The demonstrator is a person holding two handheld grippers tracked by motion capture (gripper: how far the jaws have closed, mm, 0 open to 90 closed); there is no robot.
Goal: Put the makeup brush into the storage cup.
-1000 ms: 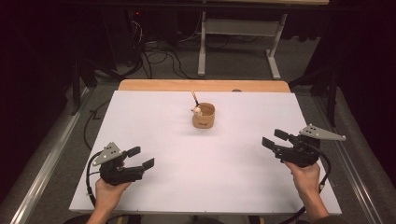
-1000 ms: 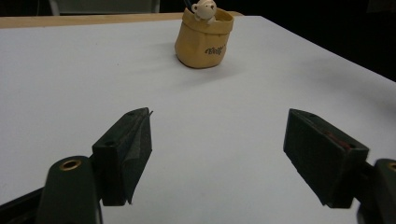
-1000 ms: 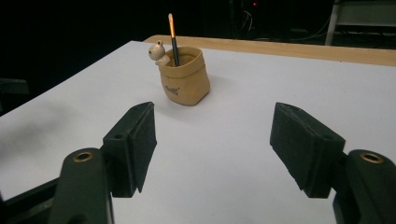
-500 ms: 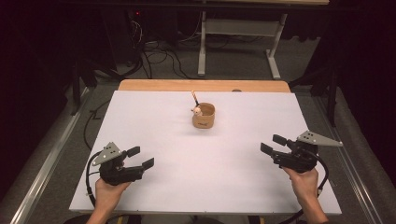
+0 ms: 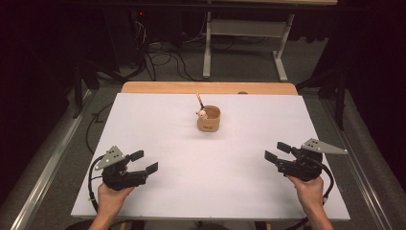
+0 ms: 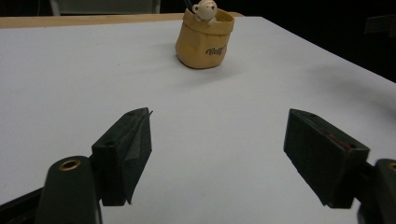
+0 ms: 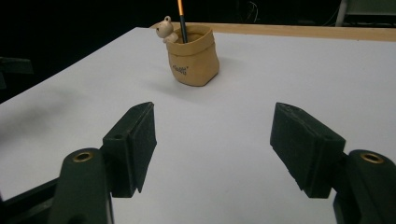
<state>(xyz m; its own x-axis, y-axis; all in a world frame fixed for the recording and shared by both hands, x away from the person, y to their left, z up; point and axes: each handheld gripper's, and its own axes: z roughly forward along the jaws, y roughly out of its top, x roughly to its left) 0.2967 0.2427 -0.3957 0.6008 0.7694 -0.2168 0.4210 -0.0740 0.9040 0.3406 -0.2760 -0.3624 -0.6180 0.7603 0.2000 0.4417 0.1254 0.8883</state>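
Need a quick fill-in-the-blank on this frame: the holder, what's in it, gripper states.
1. The tan pen holder stands on the white table with an orange-and-black ____ sticking out of it.
2. A small ____ figure sits at the holder's rim.
3. The jaws of the left gripper and the right gripper are both ____.

Missing words: pencil; bear; open

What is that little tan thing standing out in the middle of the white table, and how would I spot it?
Start at the white table top; toward its far edge, about midway across, stands a small tan pouch-shaped holder. A tiny pale bear figure perches at its rim and a pencil sticks up from it.
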